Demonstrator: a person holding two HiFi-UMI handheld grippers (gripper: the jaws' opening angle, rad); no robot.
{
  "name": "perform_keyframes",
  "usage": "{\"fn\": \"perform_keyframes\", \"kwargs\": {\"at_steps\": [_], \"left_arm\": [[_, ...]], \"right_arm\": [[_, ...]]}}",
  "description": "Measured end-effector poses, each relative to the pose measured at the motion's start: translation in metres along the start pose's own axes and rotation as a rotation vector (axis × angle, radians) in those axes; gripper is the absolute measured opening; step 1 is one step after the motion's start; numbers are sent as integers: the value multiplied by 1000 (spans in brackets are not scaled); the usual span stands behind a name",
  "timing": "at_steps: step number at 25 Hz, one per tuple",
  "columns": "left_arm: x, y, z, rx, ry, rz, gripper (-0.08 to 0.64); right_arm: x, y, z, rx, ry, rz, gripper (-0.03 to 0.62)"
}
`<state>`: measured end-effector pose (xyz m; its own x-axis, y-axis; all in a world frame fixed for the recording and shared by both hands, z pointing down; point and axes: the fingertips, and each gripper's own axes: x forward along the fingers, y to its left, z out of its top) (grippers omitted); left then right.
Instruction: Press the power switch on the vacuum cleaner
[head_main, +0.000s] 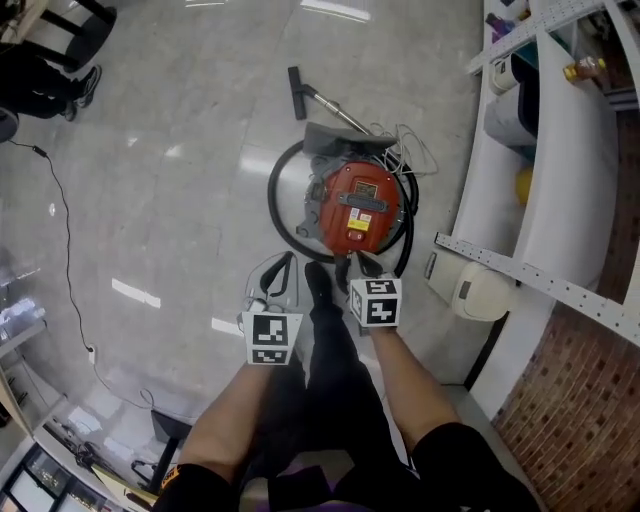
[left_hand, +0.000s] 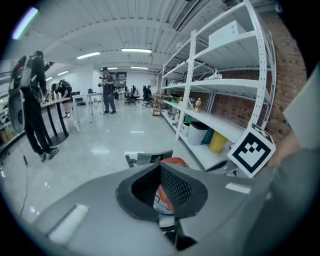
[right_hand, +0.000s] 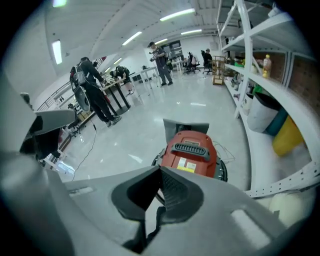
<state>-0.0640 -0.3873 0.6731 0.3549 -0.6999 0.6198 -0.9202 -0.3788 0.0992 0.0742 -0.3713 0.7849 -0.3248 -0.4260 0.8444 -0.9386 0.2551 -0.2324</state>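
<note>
A red canister vacuum cleaner (head_main: 360, 208) with a black handle and a yellow label stands on the grey floor, ringed by its black hose (head_main: 275, 190). Its wand ends in a floor nozzle (head_main: 296, 92) farther out. My right gripper (head_main: 352, 262) is shut and hangs just short of the vacuum's near edge, apart from it. In the right gripper view, the vacuum (right_hand: 191, 152) lies straight beyond the closed tips of the right gripper (right_hand: 161, 169). My left gripper (head_main: 289, 262) is shut and empty, left of the vacuum. The left gripper (left_hand: 160, 166) partly hides the vacuum (left_hand: 175, 161).
White shelving (head_main: 560, 200) runs along the right, with bins and a yellow container (right_hand: 287, 135) on it. A cream-coloured appliance (head_main: 480, 292) stands beside the vacuum. A thin cable (head_main: 65, 250) trails on the floor at left. The holder's legs and a black shoe (head_main: 318, 280) are between the grippers. People stand at distant tables (left_hand: 60, 102).
</note>
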Motion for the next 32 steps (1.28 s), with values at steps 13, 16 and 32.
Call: {"fn": "perform_keyframes", "kwargs": {"at_steps": [13, 16, 32], "left_arm": [[-126, -6, 46, -55, -161, -1, 12], [-158, -10, 55, -50, -220, -25, 12], [-318, -51, 36, 23, -340, -103, 12]], "right_arm": [[-164, 55, 50, 0, -331, -51, -8], [-196, 75, 56, -3, -413, -68, -8], [-361, 182, -6, -57, -621, -115, -8]]}}
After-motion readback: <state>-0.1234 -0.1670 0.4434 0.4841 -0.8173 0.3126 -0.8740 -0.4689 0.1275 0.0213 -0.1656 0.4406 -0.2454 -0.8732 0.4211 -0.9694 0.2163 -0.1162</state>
